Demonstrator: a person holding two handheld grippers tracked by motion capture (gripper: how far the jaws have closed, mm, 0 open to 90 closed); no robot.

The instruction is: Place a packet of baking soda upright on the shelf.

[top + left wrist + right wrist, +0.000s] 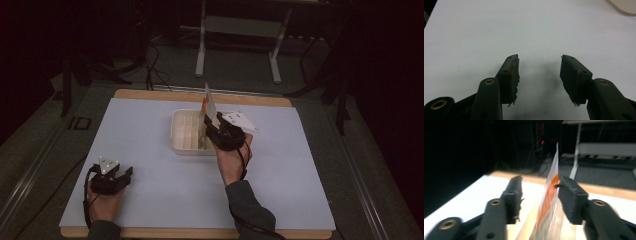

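A white compartment box (186, 134) sits at the middle of the table, toward the far edge. A thin white and orange sheet (209, 102) stands upright at its right side; I cannot tell whether it is the box's lid or a packet. My right gripper (211, 126) reaches to it from the near side. In the right gripper view the sheet (550, 192) stands between the open jaws, close to the right one, with a wide gap to the left one. My left gripper (129, 173) rests near the table's front left, open (539, 72) with nothing between its jaws.
A pale mat (150, 190) covers the wooden table (200, 233). Beyond the far edge stands a metal stand (201, 50), with cables (152, 65) on the dark floor. A corner of the box (624, 6) shows at the top right of the left gripper view.
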